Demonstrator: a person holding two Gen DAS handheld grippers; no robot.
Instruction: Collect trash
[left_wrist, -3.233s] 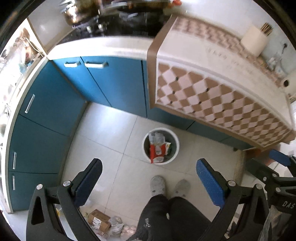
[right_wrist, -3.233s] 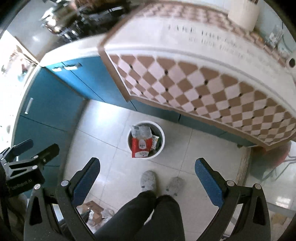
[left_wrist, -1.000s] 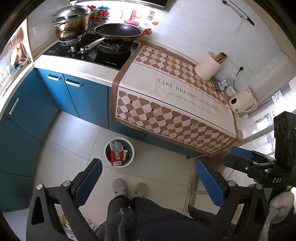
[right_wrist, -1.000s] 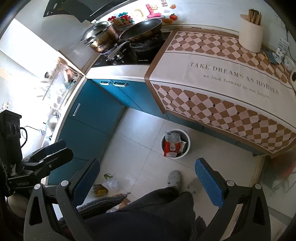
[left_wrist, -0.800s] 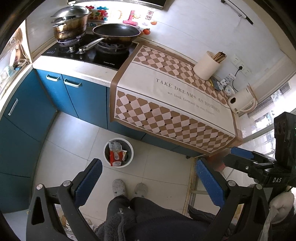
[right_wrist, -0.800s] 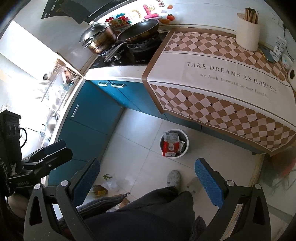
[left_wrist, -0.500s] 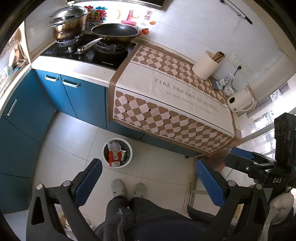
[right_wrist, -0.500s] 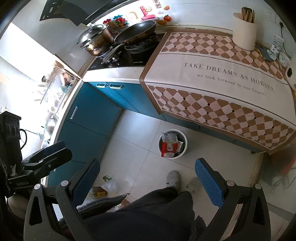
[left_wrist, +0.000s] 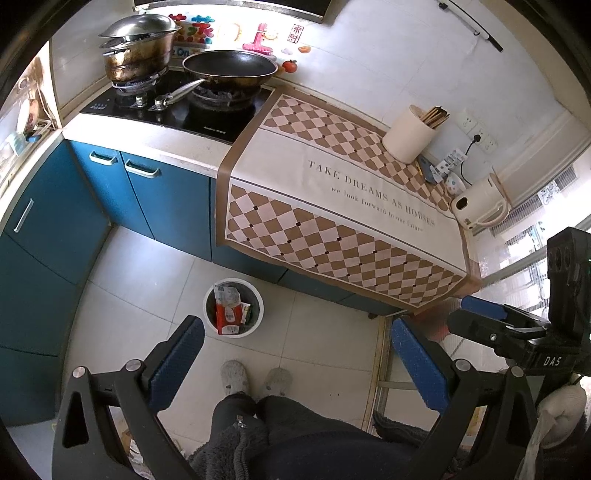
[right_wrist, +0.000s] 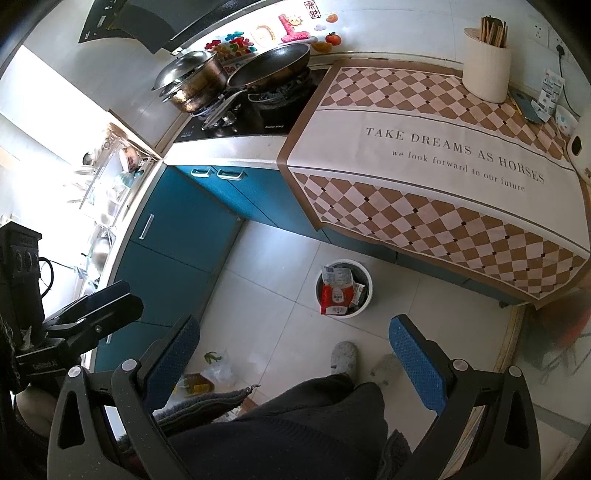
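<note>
Left wrist view: my left gripper (left_wrist: 295, 354) hangs spread and empty above my slippers (left_wrist: 234, 376). My right gripper (right_wrist: 293, 347) is spread too, holding nothing. At eleven o'clock on the floor stands the white trash bin (left_wrist: 255, 295), packed with wrappers (left_wrist: 228, 314). Beyond, the checkered cloth (left_wrist: 332, 229) covers the surface.

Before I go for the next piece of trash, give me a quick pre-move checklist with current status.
1. Left gripper open and empty: ok.
2. Right gripper open and empty: ok.
3. Trash bin upright on the floor: ok.
4. Room left in the bin: cannot tell; red packet reaches the rim.
5. Remaining trash located: ok, plastic bag and yellowish bottle lie on the floor by the blue cabinets.
</note>
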